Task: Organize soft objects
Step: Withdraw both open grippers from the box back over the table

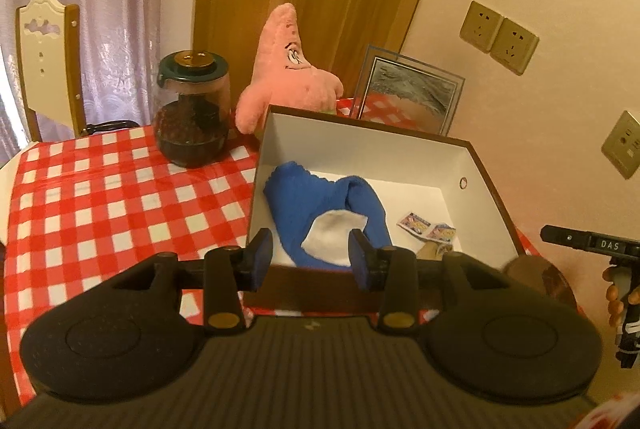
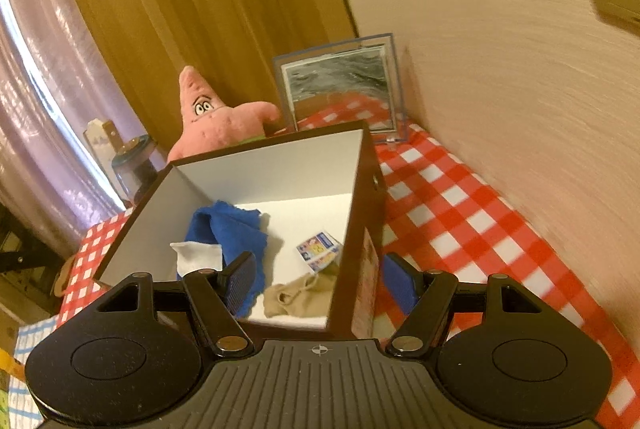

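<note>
A dark brown box with a white inside stands on the checked table. A blue cloth with a white patch lies in its left half. A small beige cloth lies by the near wall, beside some small printed packets. A pink starfish plush sits upright behind the box. My left gripper hovers open over the near wall, nothing between its pads. My right gripper is open above the box's near right corner, gripping nothing.
A glass jar with dark contents stands left of the plush. A framed picture leans on the wall behind the box. The red and white tablecloth spreads to the left. A chair stands at the far left, with curtains behind it.
</note>
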Demonstrator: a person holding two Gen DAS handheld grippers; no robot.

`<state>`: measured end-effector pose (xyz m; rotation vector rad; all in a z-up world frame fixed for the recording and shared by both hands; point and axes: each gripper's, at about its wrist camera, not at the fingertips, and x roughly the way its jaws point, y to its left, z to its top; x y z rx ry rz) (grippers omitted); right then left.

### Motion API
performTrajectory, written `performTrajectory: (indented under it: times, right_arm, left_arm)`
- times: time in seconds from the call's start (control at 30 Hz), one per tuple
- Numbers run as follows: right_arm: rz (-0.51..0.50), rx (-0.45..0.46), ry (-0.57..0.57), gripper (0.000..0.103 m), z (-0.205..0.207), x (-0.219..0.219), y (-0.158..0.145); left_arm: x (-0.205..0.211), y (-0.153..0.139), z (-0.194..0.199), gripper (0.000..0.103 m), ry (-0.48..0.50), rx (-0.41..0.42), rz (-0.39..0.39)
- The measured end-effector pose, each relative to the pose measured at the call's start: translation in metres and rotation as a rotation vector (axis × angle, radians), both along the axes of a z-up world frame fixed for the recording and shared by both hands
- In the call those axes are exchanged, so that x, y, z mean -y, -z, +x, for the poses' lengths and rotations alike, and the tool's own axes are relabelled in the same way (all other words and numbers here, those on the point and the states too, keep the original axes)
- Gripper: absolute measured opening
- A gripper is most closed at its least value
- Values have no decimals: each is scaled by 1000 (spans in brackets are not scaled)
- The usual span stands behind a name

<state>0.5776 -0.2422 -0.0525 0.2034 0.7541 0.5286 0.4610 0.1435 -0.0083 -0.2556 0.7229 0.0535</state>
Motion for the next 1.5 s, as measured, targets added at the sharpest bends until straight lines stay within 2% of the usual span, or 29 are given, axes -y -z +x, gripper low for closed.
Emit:
performTrajectory:
  times: [0.27,0.6,0.97,1.2,1.33,1.5]
  right_arm:
    - [14,2,34,70,-44,15,-7]
    - [8,-17,24,70,-102,16,-5]
    - [-41,-80,-126,70,-163,-35,17]
    - [-55,-119,-213,70,-186,-73,34]
    - [-97,-115,-273,70,-199,-96,44]
    - [-135,-120,-342,70,-210,-116,55]
  left_arm:
    - [-7,-5,-50,37,-22,10,12]
    - [-26,8,-116,37,-93,-28,16]
    - [-31,41,-166,37,-73,-127,-19]
    - [-26,65,-183,37,-53,-196,-53]
    - [-21,75,-191,38,-19,-221,-52]
    - [-13,85,-202,40,47,-248,-13]
